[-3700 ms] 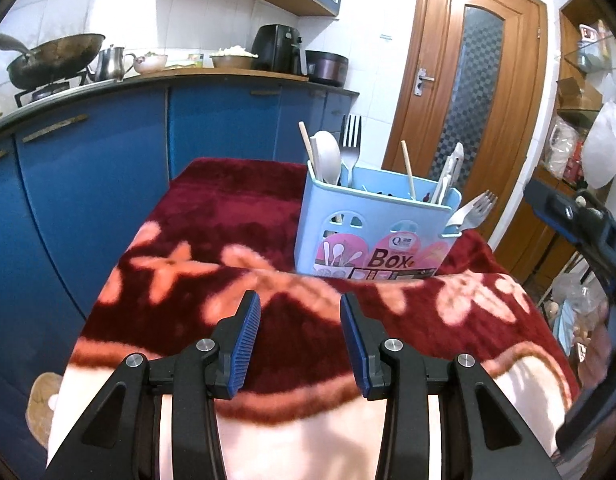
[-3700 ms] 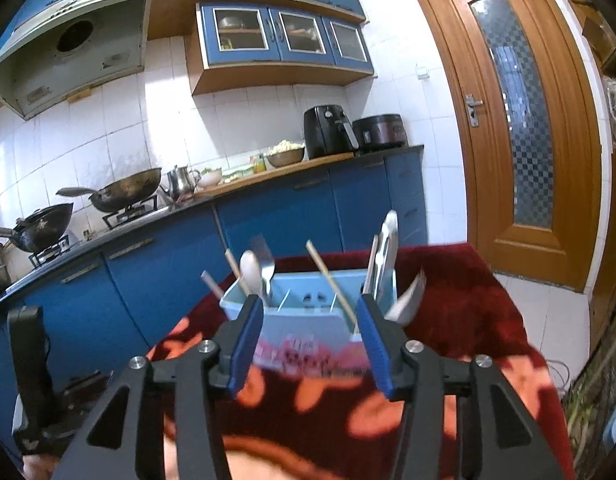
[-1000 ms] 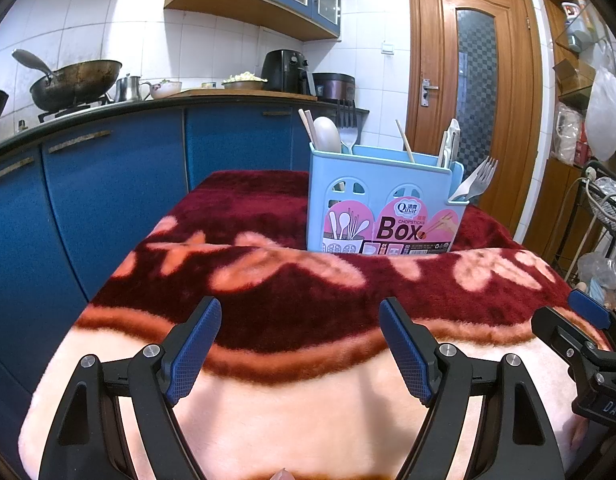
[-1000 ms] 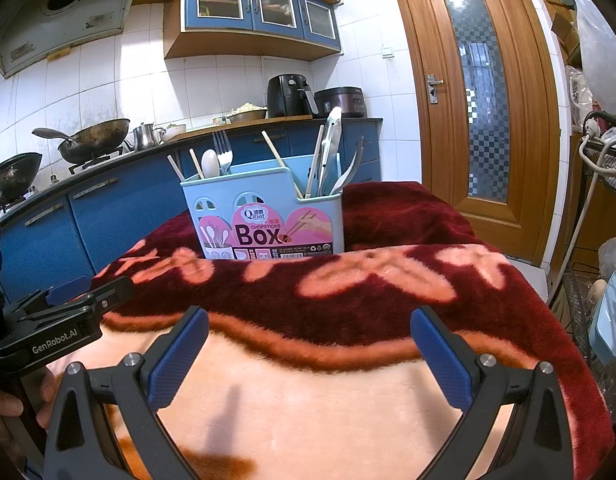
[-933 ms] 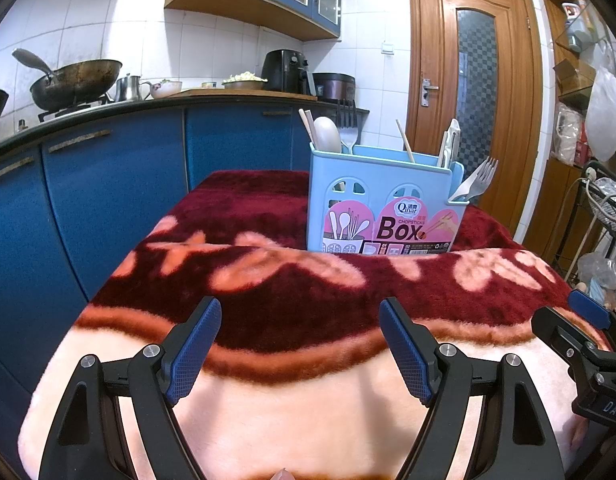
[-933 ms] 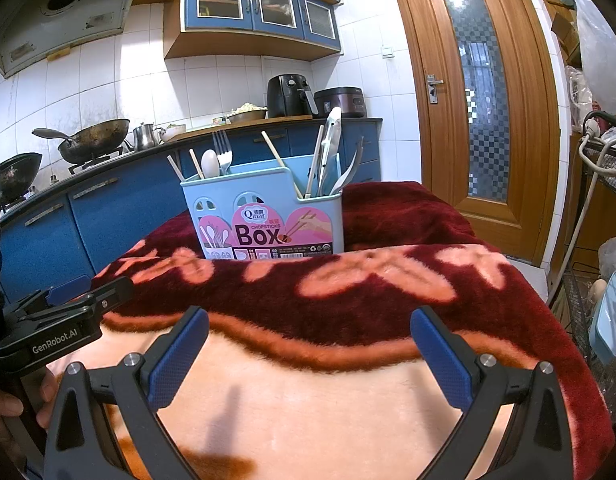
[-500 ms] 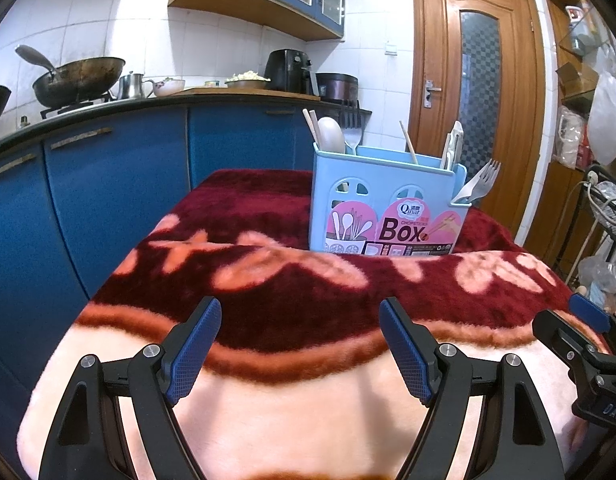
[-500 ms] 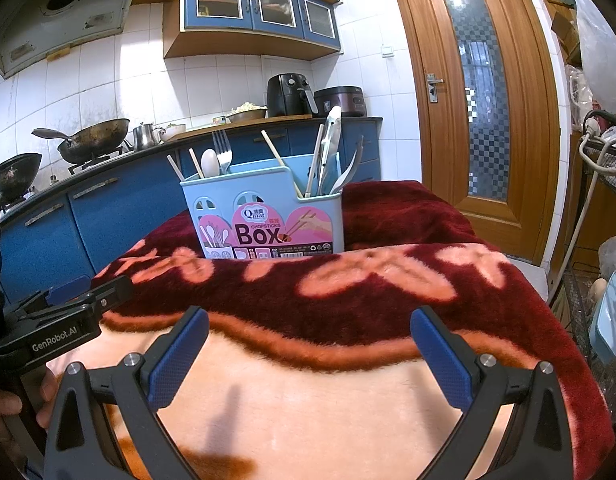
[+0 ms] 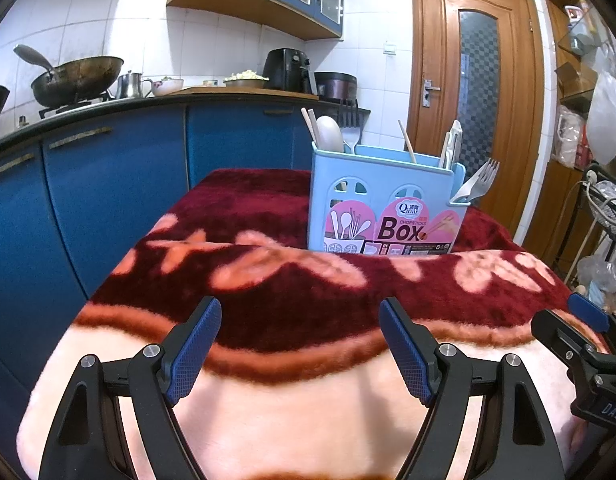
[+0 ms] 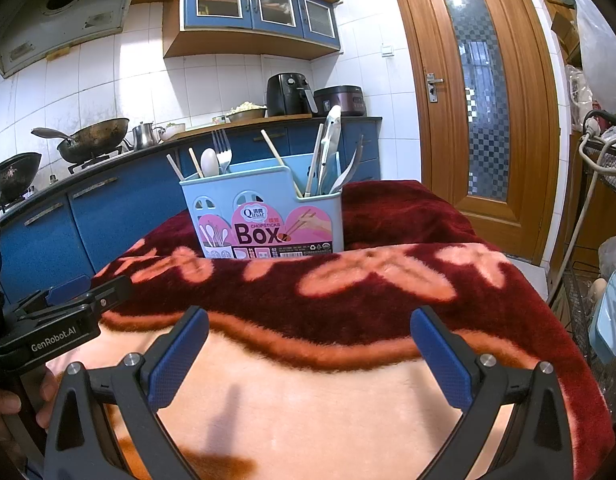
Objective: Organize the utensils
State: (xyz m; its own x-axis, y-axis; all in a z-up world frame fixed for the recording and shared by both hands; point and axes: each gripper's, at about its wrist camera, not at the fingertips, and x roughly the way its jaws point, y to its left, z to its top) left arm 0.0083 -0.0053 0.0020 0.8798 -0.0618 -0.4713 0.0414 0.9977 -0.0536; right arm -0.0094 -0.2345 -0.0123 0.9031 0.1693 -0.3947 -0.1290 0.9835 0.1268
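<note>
Both the left tool (image 9: 300, 344) and the right tool (image 10: 308, 354) hang wide open and empty over the blanket-covered bench (image 9: 268, 420), with the blue utensil box (image 9: 383, 208) well ahead of their tips. All utensils seen stand inside it and none lies loose, so sorting looks done; any next move would be a reach forward to the box

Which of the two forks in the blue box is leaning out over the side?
The fork in the small end compartment, tilted out toward the door. The other fork stands upright beside the white spoon.
</note>
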